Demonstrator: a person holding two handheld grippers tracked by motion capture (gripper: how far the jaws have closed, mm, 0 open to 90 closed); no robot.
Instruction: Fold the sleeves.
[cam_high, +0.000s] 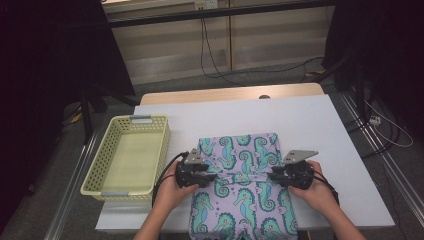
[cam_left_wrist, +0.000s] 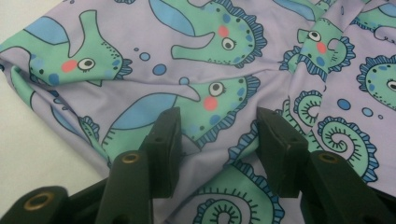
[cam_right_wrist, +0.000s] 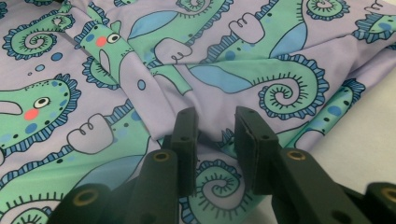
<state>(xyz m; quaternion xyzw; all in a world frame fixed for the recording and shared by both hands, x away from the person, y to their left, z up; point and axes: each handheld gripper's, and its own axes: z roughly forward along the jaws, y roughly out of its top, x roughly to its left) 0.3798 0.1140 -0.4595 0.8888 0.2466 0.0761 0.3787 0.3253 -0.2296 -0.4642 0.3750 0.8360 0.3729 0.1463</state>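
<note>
A lilac cloth (cam_high: 245, 200) printed with green seahorses lies folded on the white table (cam_high: 310, 125), reaching its near edge. My left gripper (cam_high: 212, 176) rests on the cloth's left edge about halfway up, and my right gripper (cam_high: 272, 176) on the right edge opposite; the two point toward each other. In the left gripper view the jaws stand apart over the cloth (cam_left_wrist: 210, 56), with a low wrinkle between them at my left gripper (cam_left_wrist: 217, 123). In the right gripper view my right gripper (cam_right_wrist: 215, 119) has a narrower gap, straddling a small ridge of the cloth (cam_right_wrist: 210, 60) near its edge.
A pale yellow perforated basket (cam_high: 150, 120), nothing in it, stands at the table's left side, close to my left hand. Bare white table surface lies beyond and to the right of the cloth. Cables run across the floor behind the table.
</note>
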